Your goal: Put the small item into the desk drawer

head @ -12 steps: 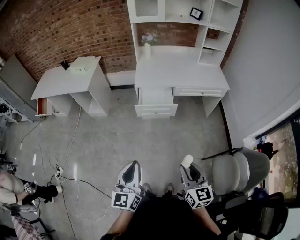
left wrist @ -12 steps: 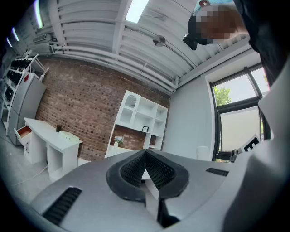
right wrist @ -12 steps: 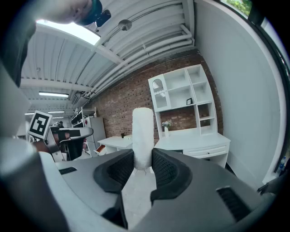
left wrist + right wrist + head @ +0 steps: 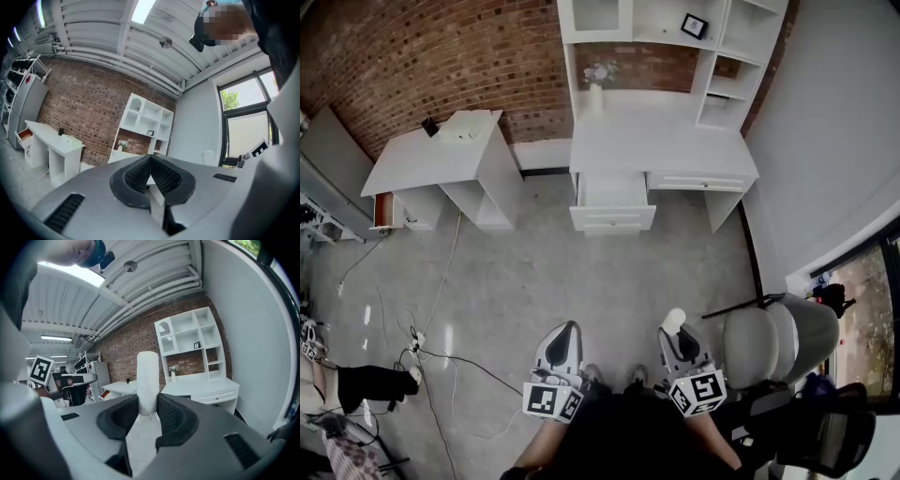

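Small white fuzzy cylinder item (image 4: pixel 147 376), possibly fleece, stood upright btwn the jaws of the right gripper (image 4: pixel 148 405), clamped at its lower end, its top poking past the tips. Left gripper (image 4: pixel 151 161) had its jaws pressed together, empty. White desk drawer (image 4: pixel 612 199) sat pulled out, well ahead of both jaws.

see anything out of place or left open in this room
Two drawers stand pulled out: the white desk drawer under the hutch, and a reddish drawer in the side table. Loose cables sprawl across the floor. Nothing looks spilled or broken.
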Action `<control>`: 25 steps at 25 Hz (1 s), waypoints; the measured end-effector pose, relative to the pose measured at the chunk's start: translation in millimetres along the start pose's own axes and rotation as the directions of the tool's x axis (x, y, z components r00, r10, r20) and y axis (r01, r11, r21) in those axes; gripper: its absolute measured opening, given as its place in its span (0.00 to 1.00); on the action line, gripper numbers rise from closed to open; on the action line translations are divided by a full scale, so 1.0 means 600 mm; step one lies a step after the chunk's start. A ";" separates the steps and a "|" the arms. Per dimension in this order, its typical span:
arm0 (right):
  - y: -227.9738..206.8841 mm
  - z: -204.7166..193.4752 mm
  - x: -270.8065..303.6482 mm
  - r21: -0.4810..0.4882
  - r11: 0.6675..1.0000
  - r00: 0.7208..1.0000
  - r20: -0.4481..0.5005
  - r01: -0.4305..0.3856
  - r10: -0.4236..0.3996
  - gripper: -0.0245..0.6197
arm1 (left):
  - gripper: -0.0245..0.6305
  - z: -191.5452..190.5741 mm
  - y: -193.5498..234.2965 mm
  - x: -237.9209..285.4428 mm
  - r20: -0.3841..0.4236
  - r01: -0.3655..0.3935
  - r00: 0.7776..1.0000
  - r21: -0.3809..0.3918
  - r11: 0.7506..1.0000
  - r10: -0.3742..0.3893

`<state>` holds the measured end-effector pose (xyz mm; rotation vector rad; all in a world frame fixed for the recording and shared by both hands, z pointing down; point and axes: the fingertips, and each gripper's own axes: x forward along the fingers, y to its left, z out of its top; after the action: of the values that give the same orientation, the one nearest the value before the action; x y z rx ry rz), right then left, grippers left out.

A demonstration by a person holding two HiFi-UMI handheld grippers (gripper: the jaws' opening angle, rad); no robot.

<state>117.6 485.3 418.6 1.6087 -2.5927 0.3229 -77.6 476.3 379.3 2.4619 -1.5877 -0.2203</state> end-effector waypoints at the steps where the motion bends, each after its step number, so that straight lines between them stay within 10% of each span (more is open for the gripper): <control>1: 0.001 -0.001 0.001 0.003 1.000 1.000 0.002 0.002 -0.002 0.25 | 0.06 -0.001 0.001 -0.001 0.001 0.001 1.000 -0.002 1.000 -0.001; 25: 0.114 -0.002 0.062 0.016 0.999 0.998 0.035 0.045 -0.046 0.25 | 0.06 -0.002 0.110 -0.033 -0.023 0.072 0.997 -0.055 0.996 -0.073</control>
<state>39.7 482.5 416.8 1.6904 -2.5806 0.3149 -143.8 468.2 397.5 2.4729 -1.4644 -0.2394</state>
